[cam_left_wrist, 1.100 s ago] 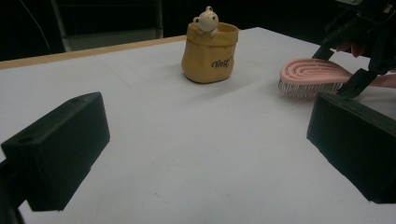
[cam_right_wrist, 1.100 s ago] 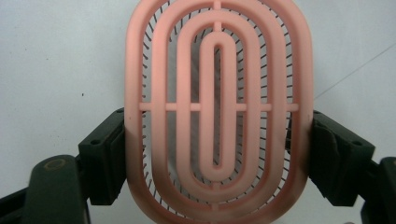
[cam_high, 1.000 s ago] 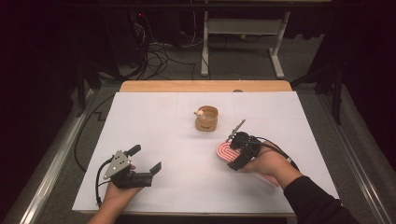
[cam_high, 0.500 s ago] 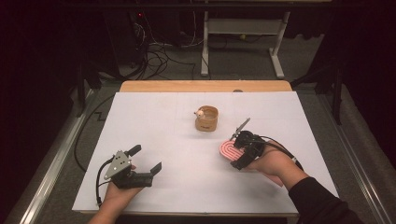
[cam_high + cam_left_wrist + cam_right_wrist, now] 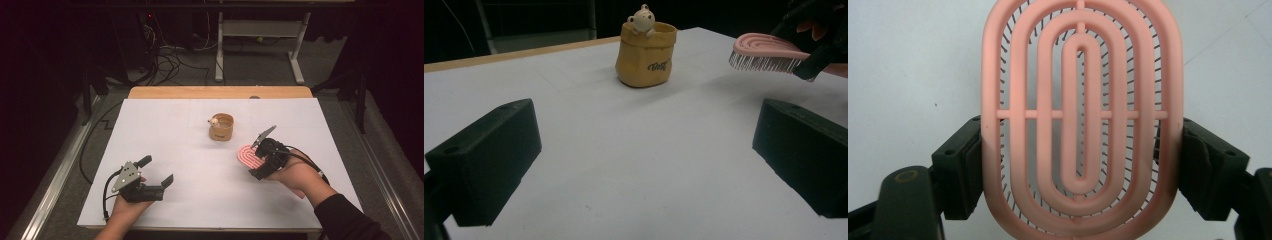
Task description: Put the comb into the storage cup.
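The pink brush [image 5: 1080, 115] is clamped across its width by the right gripper [image 5: 263, 154], one black jaw pressing on each long side of the oval head, as the right gripper view shows from above with the bristles pointing down toward the white table [image 5: 200, 145]. In the left gripper view the brush [image 5: 769, 52] hangs clear of the table, bristles downward, roughly level. In the high view it sits at about four o'clock from the table's middle, and the small tan pot [image 5: 221, 127] with a bear figure on its rim stands near it at about ten o'clock from the brush, apart from it. The left gripper [image 5: 156, 172] rests at about seven o'clock on the table, well apart from both, its jaws spread wide with nothing between them.
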### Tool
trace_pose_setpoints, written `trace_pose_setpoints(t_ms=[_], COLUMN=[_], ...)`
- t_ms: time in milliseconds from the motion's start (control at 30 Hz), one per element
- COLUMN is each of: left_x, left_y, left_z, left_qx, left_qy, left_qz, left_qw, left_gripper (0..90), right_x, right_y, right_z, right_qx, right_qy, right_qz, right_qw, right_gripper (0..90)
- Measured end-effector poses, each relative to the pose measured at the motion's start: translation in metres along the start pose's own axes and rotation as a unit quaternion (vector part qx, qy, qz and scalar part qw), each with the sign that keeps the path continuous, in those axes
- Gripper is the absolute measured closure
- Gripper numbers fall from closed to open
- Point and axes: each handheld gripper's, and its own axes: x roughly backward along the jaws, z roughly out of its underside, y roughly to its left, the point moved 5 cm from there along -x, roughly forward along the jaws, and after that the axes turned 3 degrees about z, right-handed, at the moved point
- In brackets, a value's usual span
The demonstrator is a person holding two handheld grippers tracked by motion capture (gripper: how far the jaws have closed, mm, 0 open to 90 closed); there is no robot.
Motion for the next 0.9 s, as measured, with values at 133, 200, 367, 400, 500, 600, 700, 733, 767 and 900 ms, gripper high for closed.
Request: trace_pose_setpoints(t_ms=[133, 200, 367, 400, 500, 600, 700, 733, 767, 900], left_x=[0.000, 0.000, -0.001, -0.001, 0.000, 0.000, 0.000, 0.000, 0.000, 0.000], left_y=[0.000, 0.000, 0.000, -0.001, -0.001, -0.001, -0.001, -0.001, -0.001, -0.001], left_z=[0.001, 0.000, 0.001, 0.001, 0.001, 0.001, 0.001, 0.001, 0.001, 0.001], left_qx=[-0.002, -0.002, 0.002, 0.001, 0.002, 0.003, 0.003, 0.004, 0.004, 0.004], left_qy=[0.003, 0.002, 0.003, 0.003, 0.000, 0.000, 0.001, 0.001, 0.001, 0.001], left_qz=[0.001, 0.002, 0.004, 0.004, 0.007, 0.007, 0.008, 0.008, 0.008, 0.009], left_qw=[1.0000, 1.0000, 1.0000, 1.0000, 1.0000, 1.0000, 1.0000, 1.0000, 1.0000, 0.9999], left_gripper=[0.0, 0.0, 0.0, 0.0, 0.0, 0.0, 0.0, 0.0, 0.0, 0.0], right_x=[0.004, 0.005, 0.006, 0.006, 0.006, 0.010, 0.014, 0.014, 0.015, 0.018], right_y=[0.001, 0.001, 0.002, 0.002, 0.000, -0.001, -0.003, -0.003, -0.004, -0.005], right_z=[-0.001, -0.001, 0.000, 0.000, 0.001, 0.000, -0.001, -0.001, -0.001, -0.001], right_qx=[-0.001, -0.005, -0.007, -0.008, -0.015, -0.025, -0.034, -0.038, -0.042, -0.052], right_qy=[-0.021, -0.031, -0.061, -0.065, -0.088, -0.115, -0.142, -0.149, -0.160, -0.188], right_qz=[0.006, 0.010, 0.019, 0.022, 0.028, 0.033, 0.039, 0.040, 0.043, 0.051], right_qw=[0.9998, 0.9995, 0.9979, 0.9976, 0.9956, 0.9926, 0.9885, 0.9873, 0.9852, 0.9795], right_gripper=[19.9, 19.9, 19.9, 19.9, 19.9, 19.9, 19.8, 19.8, 19.9, 19.8])
